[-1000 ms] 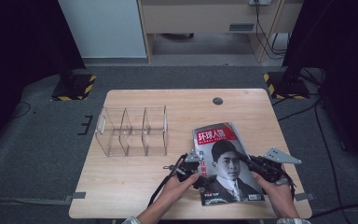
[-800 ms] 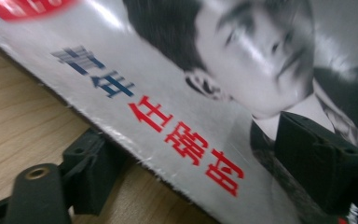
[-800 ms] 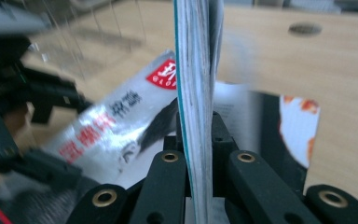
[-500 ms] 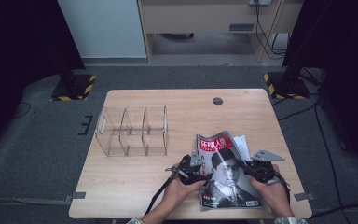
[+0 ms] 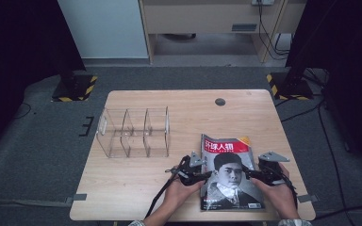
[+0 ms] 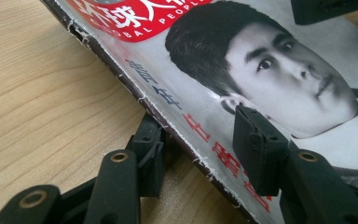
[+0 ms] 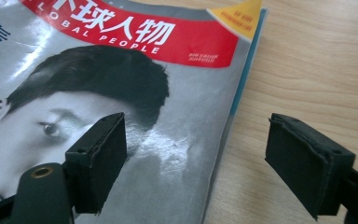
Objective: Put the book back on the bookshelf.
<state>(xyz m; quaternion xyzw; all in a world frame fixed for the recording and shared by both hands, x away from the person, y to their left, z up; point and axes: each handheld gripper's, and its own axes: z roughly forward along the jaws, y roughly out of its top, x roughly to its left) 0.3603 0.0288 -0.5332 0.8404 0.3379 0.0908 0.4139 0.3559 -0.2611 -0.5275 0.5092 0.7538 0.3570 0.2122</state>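
A magazine (image 5: 229, 173) with a red title band and a portrait cover lies flat on the wooden table (image 5: 136, 183), at the front right. My left gripper (image 5: 201, 176) is at its left edge. In the left gripper view, the left gripper (image 6: 198, 149) is partly open. One jaw is low by the worn spine of the magazine (image 6: 270, 70) and the other is over the cover. My right gripper (image 5: 253, 174) is at the right edge. In the right gripper view, the right gripper (image 7: 196, 158) is wide open astride the edge of the magazine (image 7: 121, 79).
A clear acrylic organiser (image 5: 133, 132) with three compartments stands left of centre on the table. A small round cable hole (image 5: 220, 101) sits near the far edge. Dark stands and cables surround the table on the grey floor.
The magazine was tilted a second ago and lifted and bent half a second ago. It now lies flat and square to the table's front edge. Both hands shifted slightly with it.
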